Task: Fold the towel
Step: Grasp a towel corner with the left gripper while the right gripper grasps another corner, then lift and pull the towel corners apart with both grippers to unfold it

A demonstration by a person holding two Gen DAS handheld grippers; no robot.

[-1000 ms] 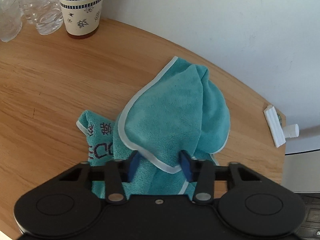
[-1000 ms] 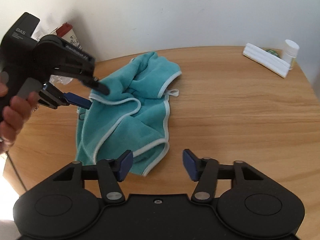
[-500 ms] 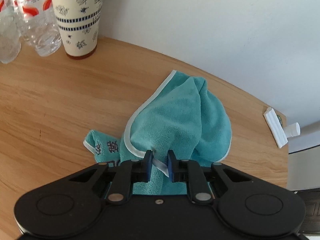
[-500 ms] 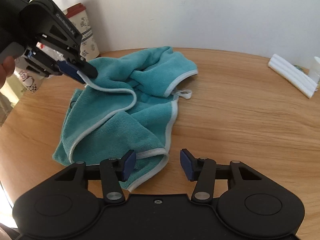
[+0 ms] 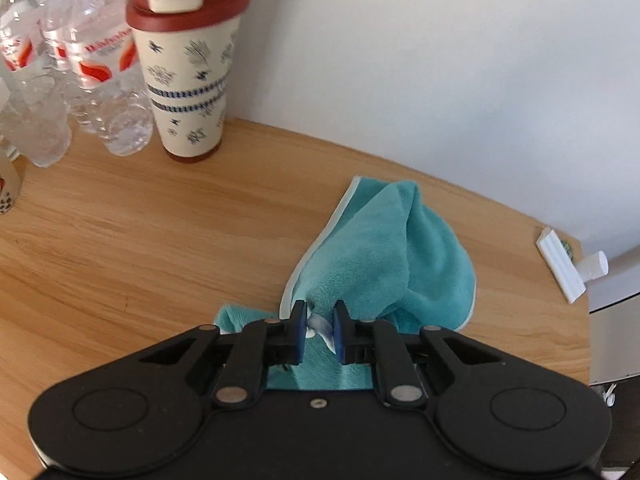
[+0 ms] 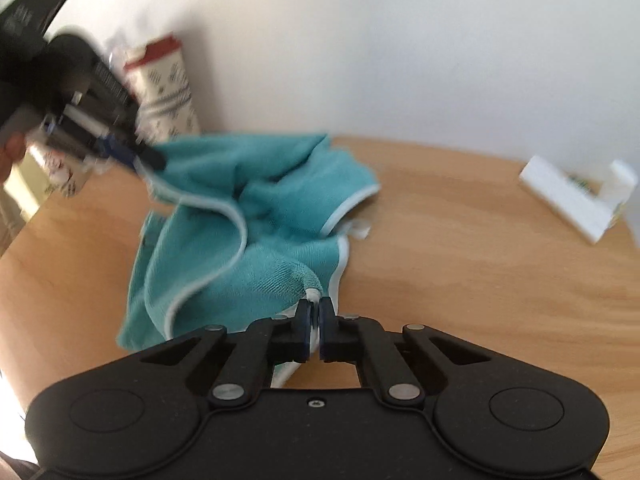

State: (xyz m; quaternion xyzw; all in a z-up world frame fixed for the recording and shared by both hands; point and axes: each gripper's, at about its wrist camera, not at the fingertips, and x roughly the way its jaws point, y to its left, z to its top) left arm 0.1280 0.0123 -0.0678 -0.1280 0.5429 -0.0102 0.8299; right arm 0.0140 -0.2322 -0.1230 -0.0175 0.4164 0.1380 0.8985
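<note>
A teal towel [image 5: 384, 256] with white piping lies crumpled on the round wooden table [image 5: 152, 248]. My left gripper [image 5: 319, 322] is shut on a piece of its white edge, lifted a little off the wood. In the right wrist view the towel [image 6: 240, 240] hangs bunched between both tools. My right gripper [image 6: 314, 314] is shut on a near corner of the white hem. The left gripper [image 6: 132, 156] shows blurred at upper left in that view, pinching the far edge, with part of a hand behind it.
A patterned paper cup with a red lid [image 5: 186, 68] and crushed clear bottles [image 5: 96, 80] stand at the table's back left. A white ridged bar [image 5: 560, 268] and a small white bottle [image 5: 594, 264] lie at the right edge. A white wall rises behind.
My left gripper closed on the towel's white edge and lifted it up and back. My right gripper moved in and shut on the near hem corner.
</note>
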